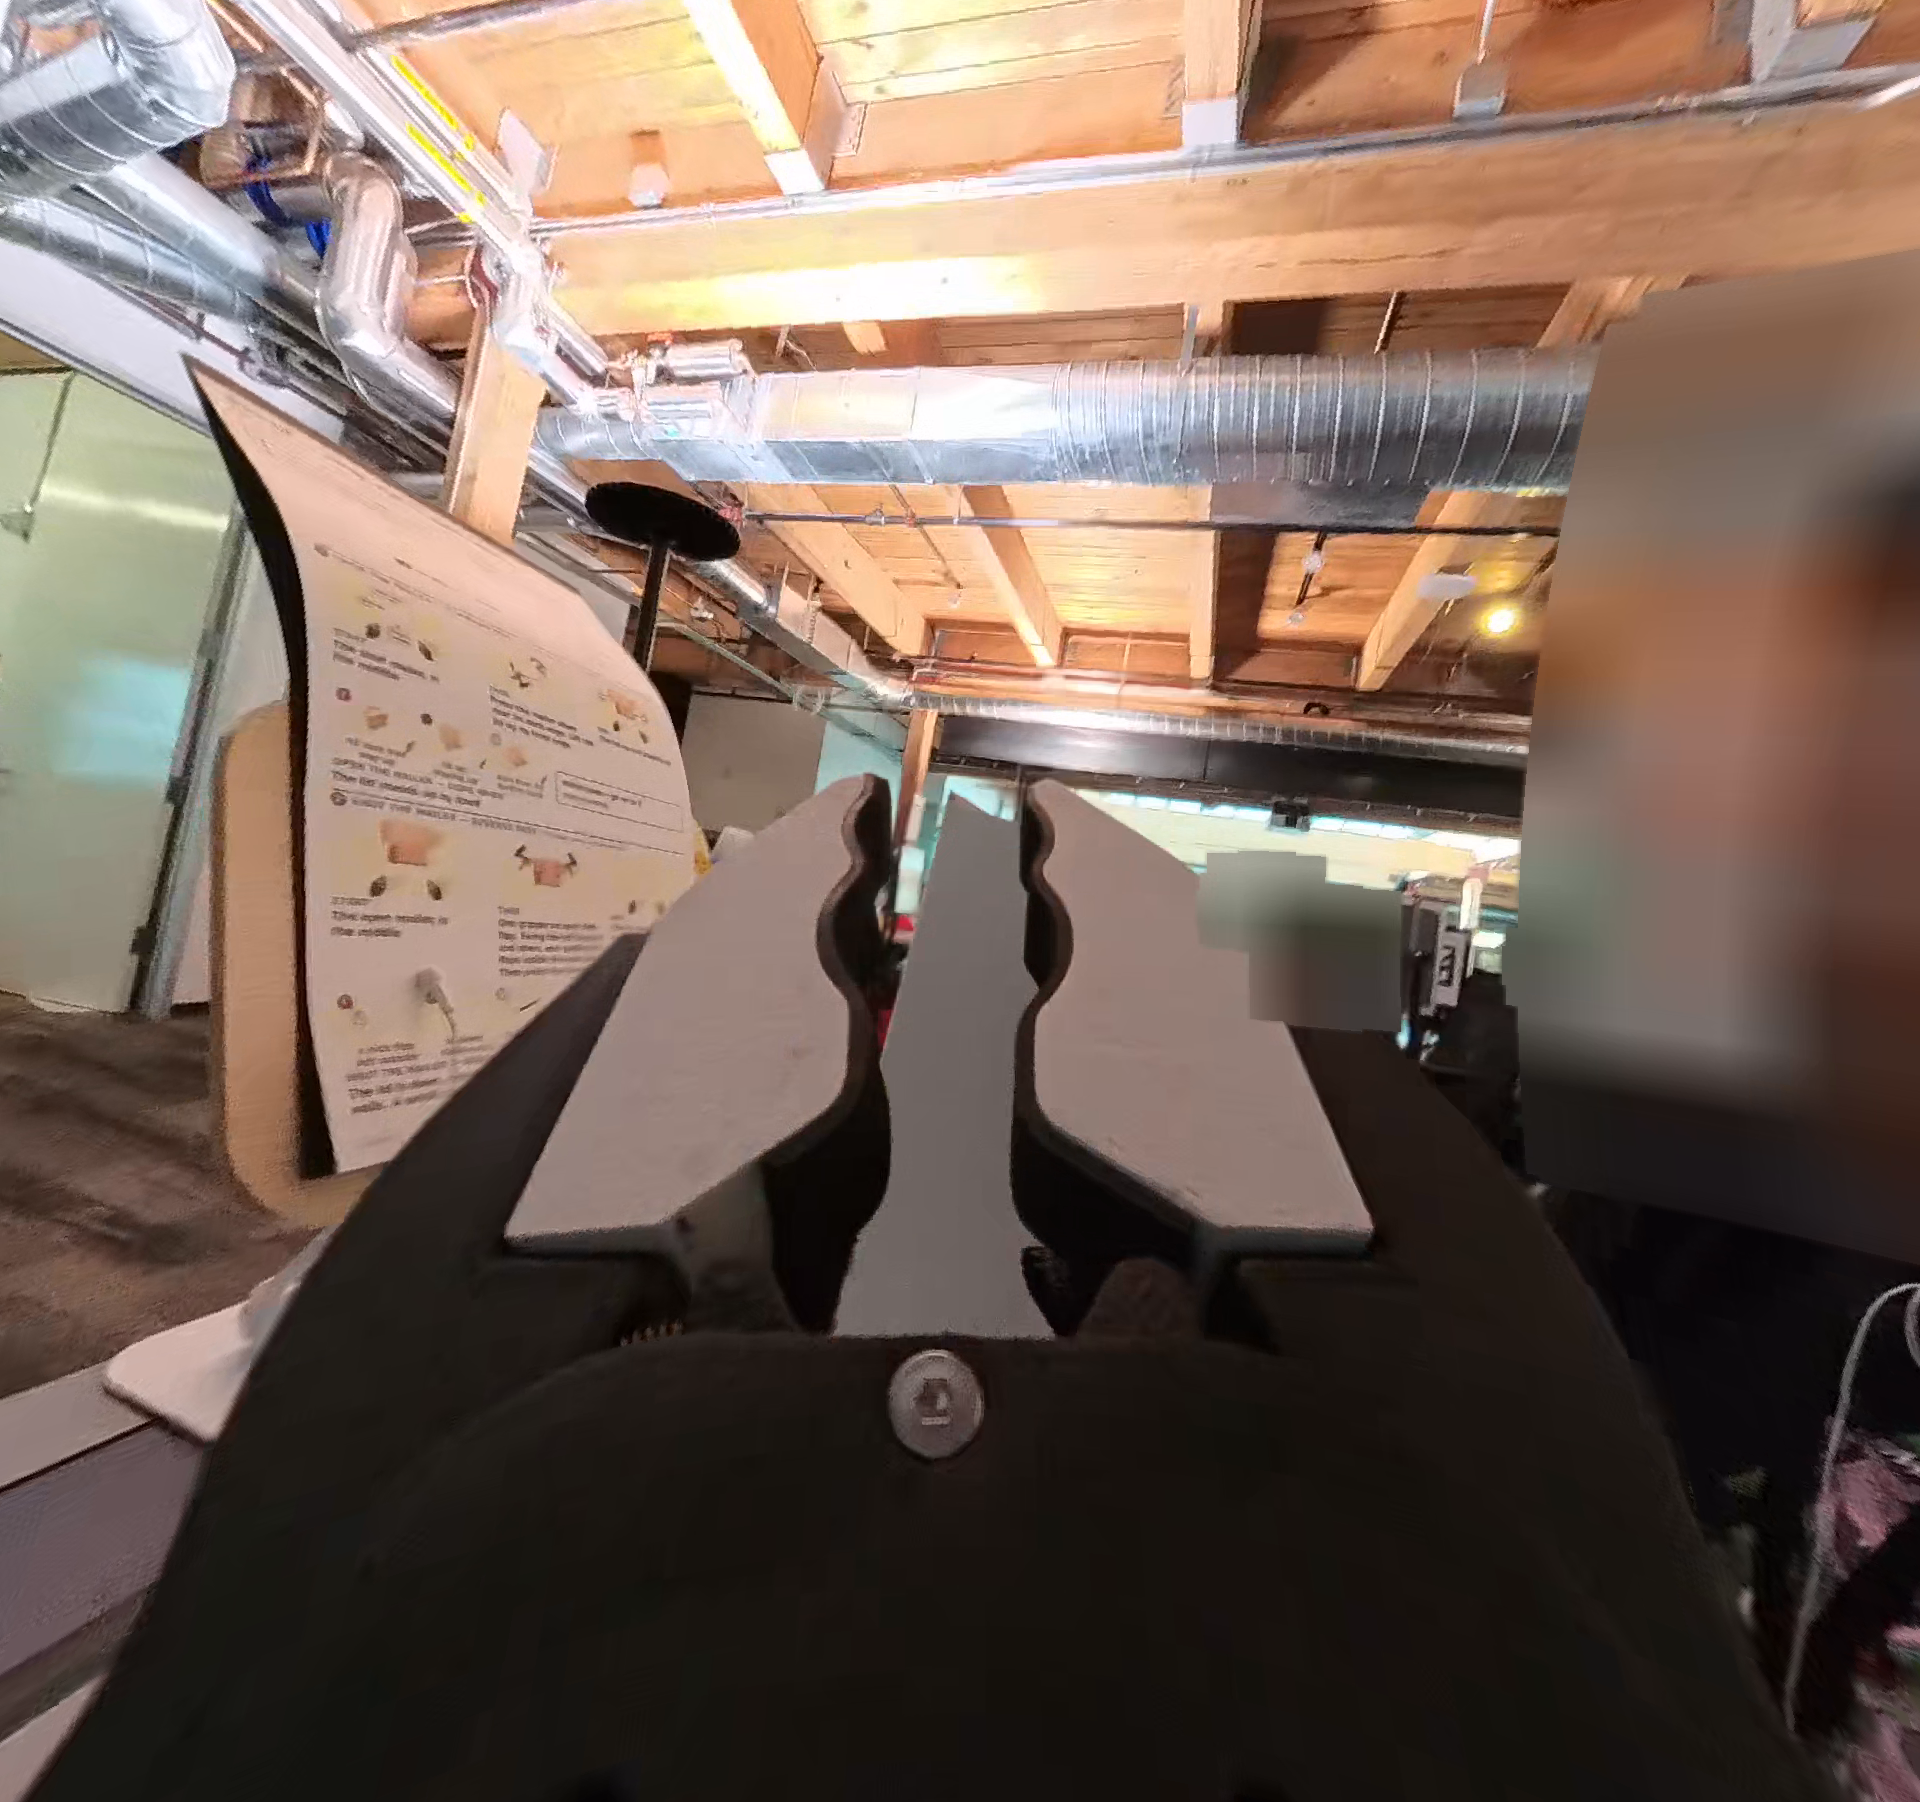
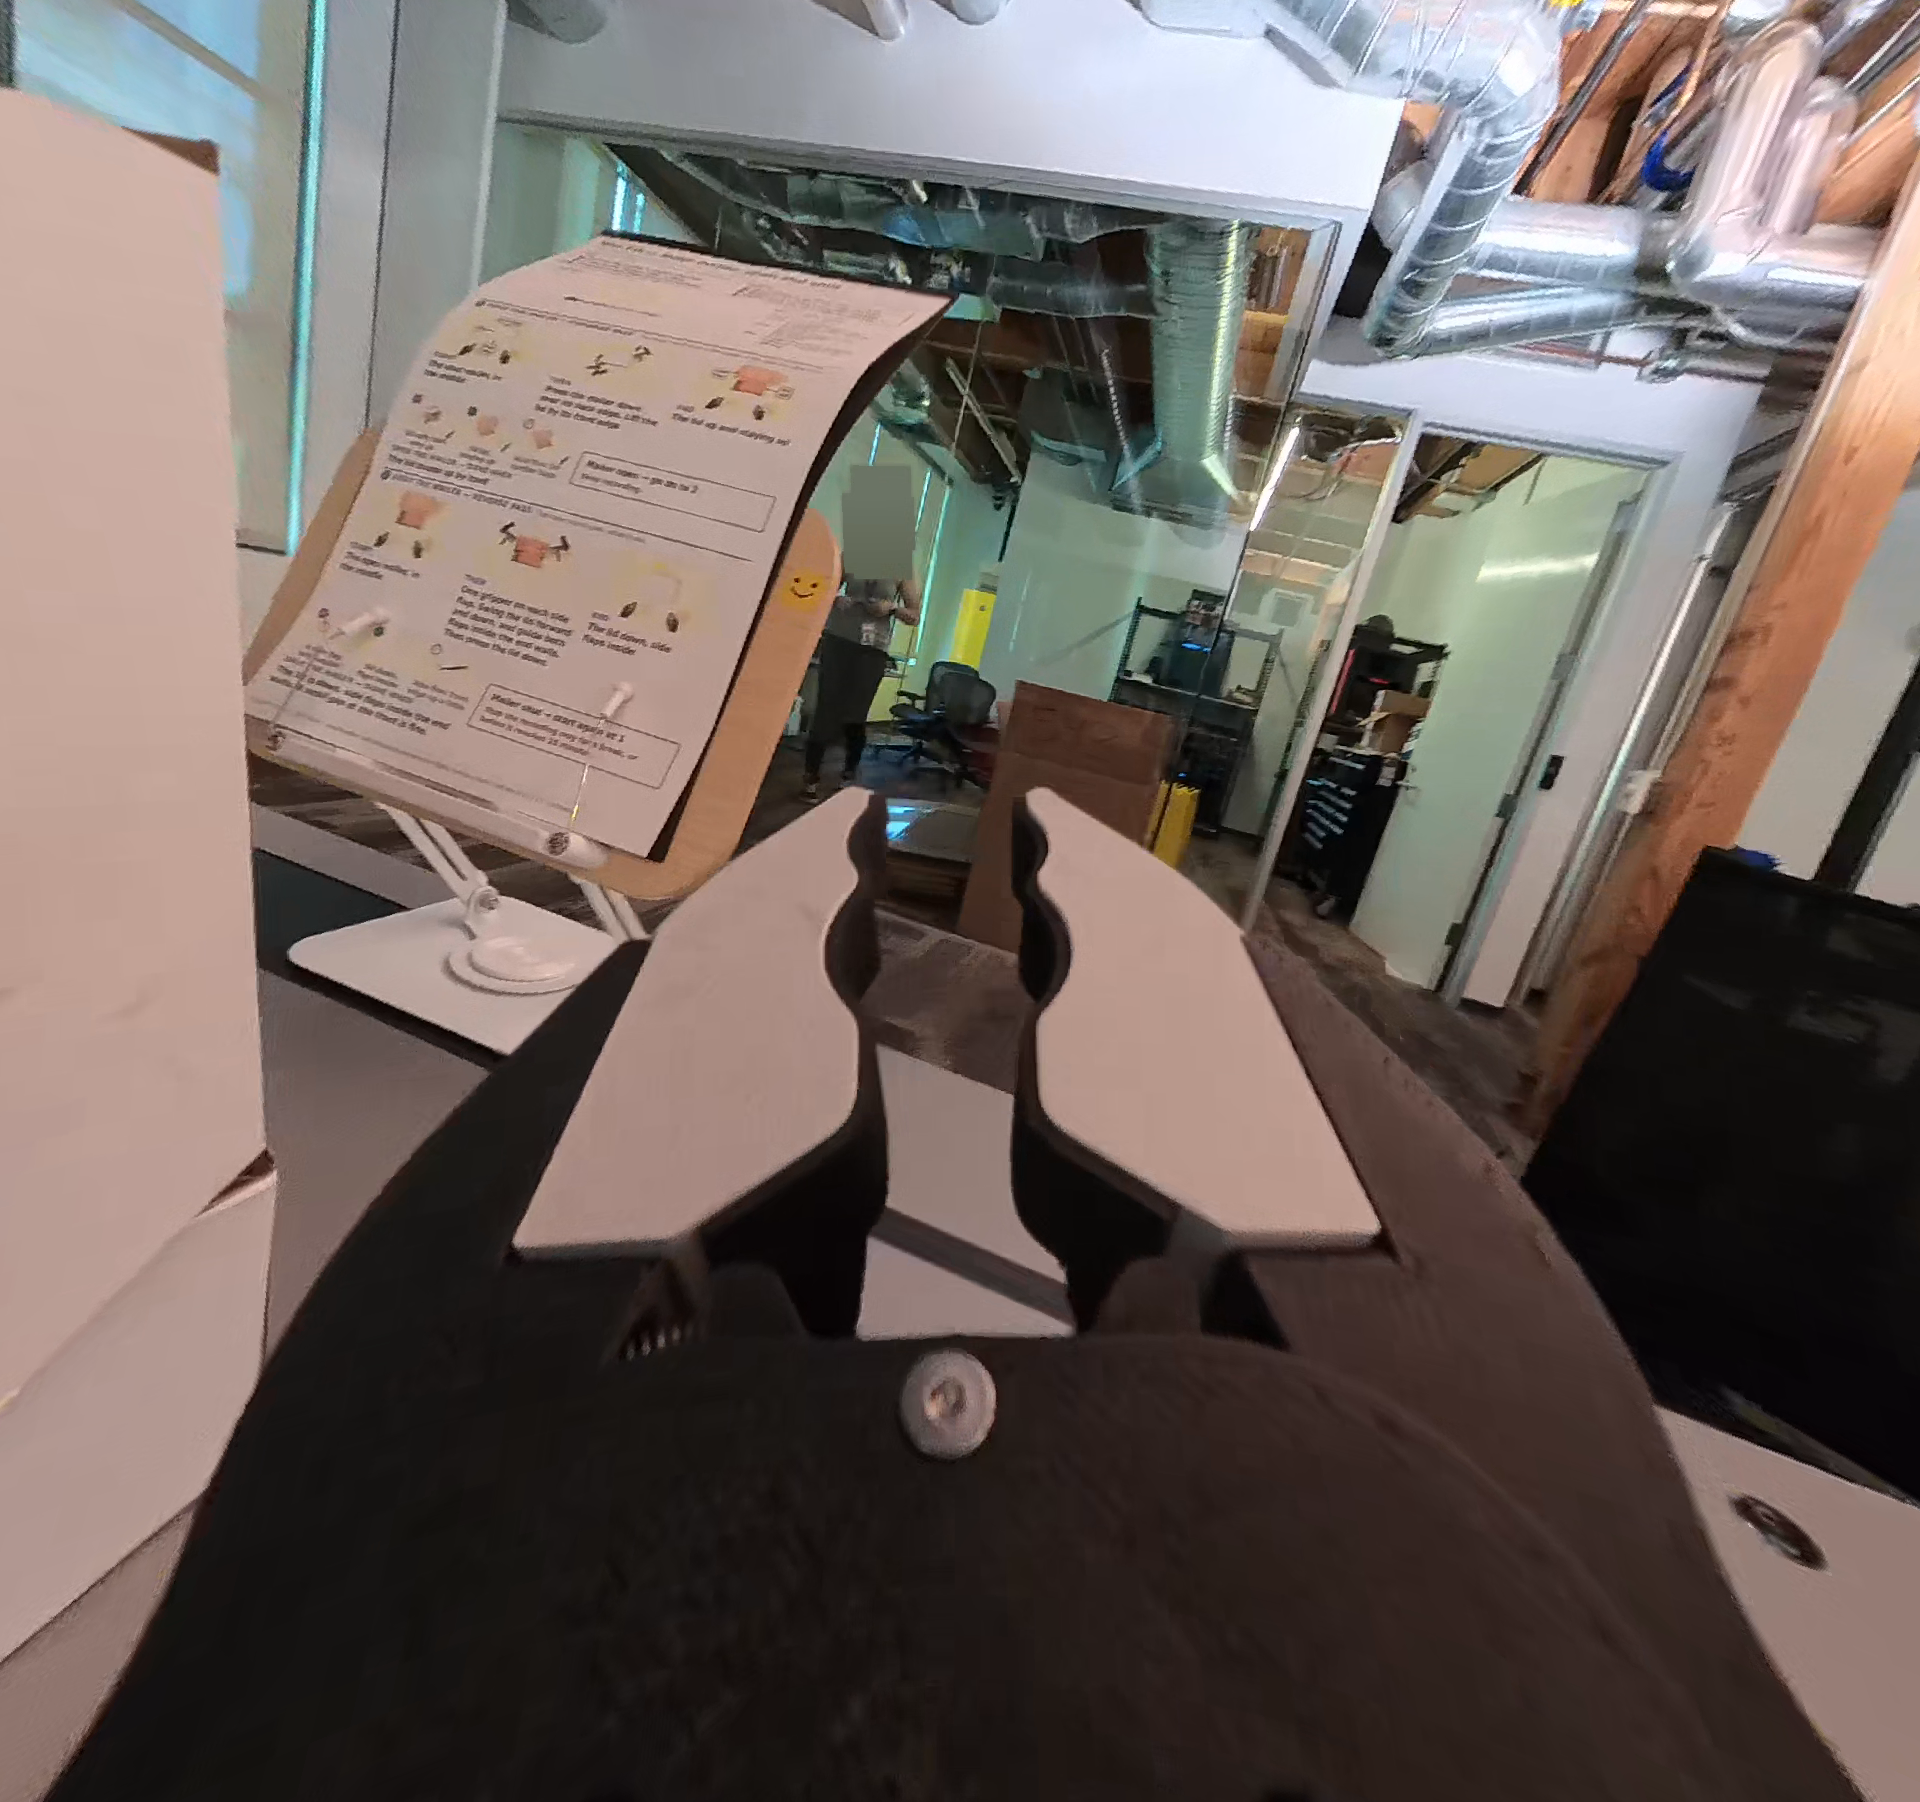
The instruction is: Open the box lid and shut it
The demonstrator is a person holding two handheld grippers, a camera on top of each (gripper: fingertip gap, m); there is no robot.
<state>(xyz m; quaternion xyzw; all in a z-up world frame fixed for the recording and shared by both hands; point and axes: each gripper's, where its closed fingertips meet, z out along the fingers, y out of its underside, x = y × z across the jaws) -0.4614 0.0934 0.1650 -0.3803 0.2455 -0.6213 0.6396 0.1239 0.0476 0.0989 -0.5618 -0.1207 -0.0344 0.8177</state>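
Left gripper (image 1: 956, 807) tilted up toward ceiling, jaws slightly apart around a thin grey panel edge (image 1: 951, 1077); grip uncertain. Right gripper (image 2: 951, 812) parted, empty. White box lid (image 2: 114, 661) upright, left of it.

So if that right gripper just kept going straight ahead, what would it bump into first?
Probably nothing close: the right gripper, open and empty, points past the table edge toward a brown cardboard panel standing far off.

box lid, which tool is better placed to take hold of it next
Right, probably. The right tool is open with the white box lid standing close on its left. The left tool points up at the ceiling, a grey strip between its fingers, no box in its view.
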